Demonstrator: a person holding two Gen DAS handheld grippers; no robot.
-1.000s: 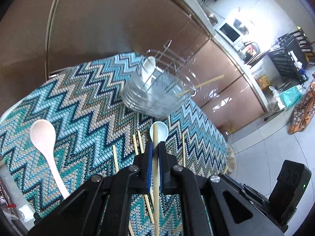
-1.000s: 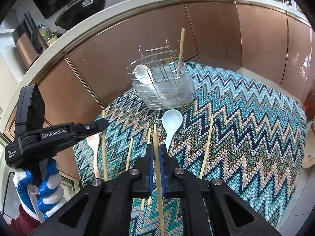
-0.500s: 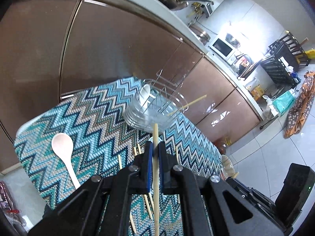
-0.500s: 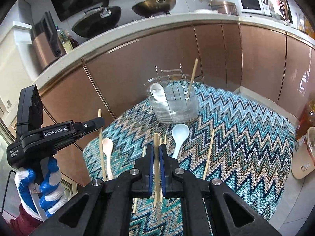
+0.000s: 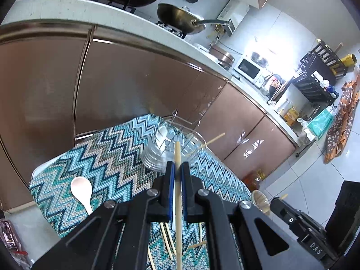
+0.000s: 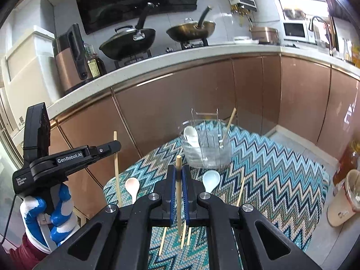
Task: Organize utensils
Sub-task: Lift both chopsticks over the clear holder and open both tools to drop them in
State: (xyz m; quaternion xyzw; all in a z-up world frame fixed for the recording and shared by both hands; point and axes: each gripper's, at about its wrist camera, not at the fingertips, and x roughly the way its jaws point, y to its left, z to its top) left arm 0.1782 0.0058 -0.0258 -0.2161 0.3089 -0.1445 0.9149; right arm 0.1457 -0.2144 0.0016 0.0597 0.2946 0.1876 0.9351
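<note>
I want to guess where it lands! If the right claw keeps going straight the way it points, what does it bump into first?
Probably the clear utensil holder on the zigzag cloth, straight ahead of the right claw and its chopstick. Depth is hard to judge.

1. The left tongs [image 5: 177, 175] are matte black plastic, two angular arms that narrow toward the tips, each with a triangular cut-out near its base.
2. Blue pads [image 5: 171, 189] line the inner faces of the tips.
3. Round silver screws [image 5: 153, 192] sit on top of the arms, two on each side.
4. The right tongs [image 6: 178, 180] have the same build: black arms, blue inner pads [image 6: 172, 193], silver screws [image 6: 153, 196].
5. In the right wrist view, the left tool's black body carries white "GenRobot.AI" lettering and a small white label near the handle.
6. A hand [image 6: 48, 213] in a white glove with blue coating wraps the handle; a dark red sleeve shows below it.
</note>
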